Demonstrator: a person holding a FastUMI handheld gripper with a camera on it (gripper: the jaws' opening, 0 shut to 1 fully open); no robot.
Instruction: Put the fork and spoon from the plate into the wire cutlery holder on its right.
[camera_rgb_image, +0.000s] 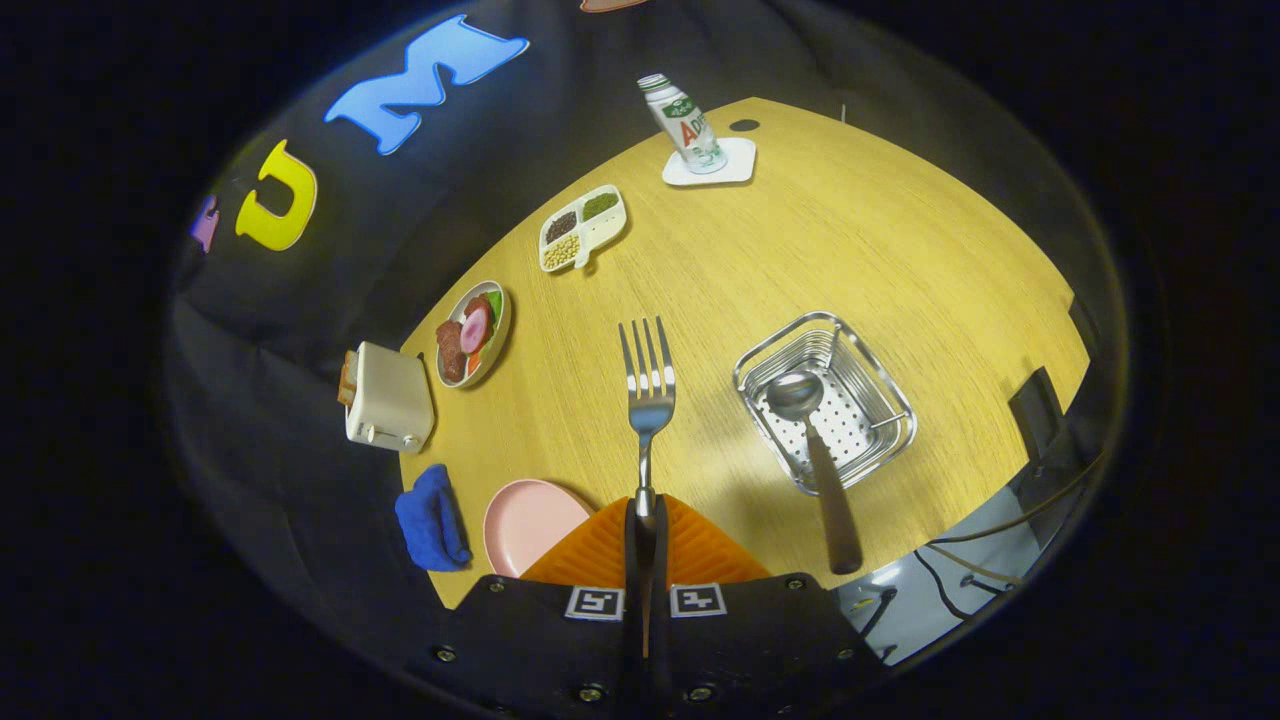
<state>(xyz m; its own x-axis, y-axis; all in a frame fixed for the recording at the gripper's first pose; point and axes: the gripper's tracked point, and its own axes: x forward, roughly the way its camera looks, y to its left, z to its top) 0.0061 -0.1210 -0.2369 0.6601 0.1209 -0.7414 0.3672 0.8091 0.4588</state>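
My gripper (645, 515) is shut on the handle of a steel fork (648, 385), held high above the table with its tines pointing away from me. Left of the fingers lies the pink plate (525, 520), bare on the part that shows. Right of the fork stands the wire cutlery holder (890, 440), a shiny metal basket. The spoon (815, 440) rests in it, bowl down inside, with its dark handle sticking out over the near rim toward me.
On the round wooden table (850, 250) are a blue cloth (430, 520), a cream toaster (388, 400), a plate of food (472, 332), a divided dish of beans (582, 228) and a bottle (688, 125) on a white coaster. Cables hang beyond the table's right edge.
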